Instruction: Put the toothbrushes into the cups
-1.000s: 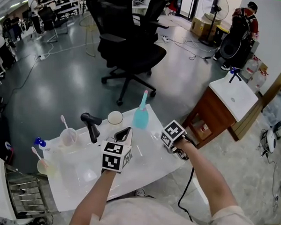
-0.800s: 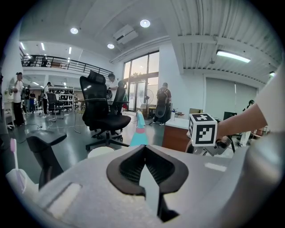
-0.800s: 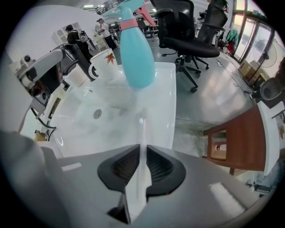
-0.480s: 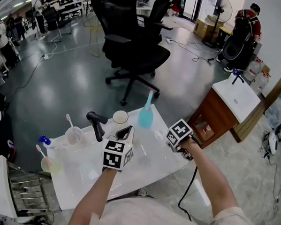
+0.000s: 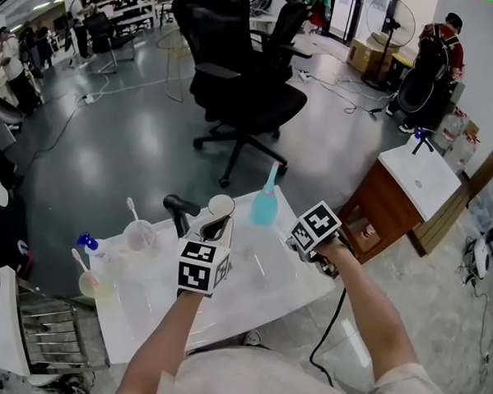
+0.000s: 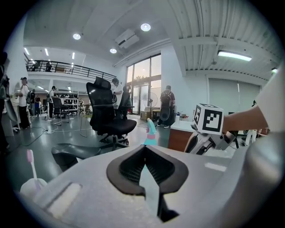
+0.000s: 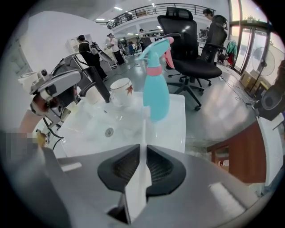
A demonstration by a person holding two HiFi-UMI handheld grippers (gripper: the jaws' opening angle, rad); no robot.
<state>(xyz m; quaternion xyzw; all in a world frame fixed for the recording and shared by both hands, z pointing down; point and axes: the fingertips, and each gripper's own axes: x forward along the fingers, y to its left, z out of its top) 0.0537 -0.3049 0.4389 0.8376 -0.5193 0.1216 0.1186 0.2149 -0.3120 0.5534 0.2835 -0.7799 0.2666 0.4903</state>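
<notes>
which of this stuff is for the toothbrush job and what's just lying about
For the job:
toothbrush in the right gripper
mug
clear cup
yellow cup

Lying about:
spray bottle
faucet
chair

The left tongs and right tongs are built in grey, with black ribbed pads. A white cube with black square markers is carried on each. A black cable is attached to the right one. A pale short-sleeved top is worn.
</notes>
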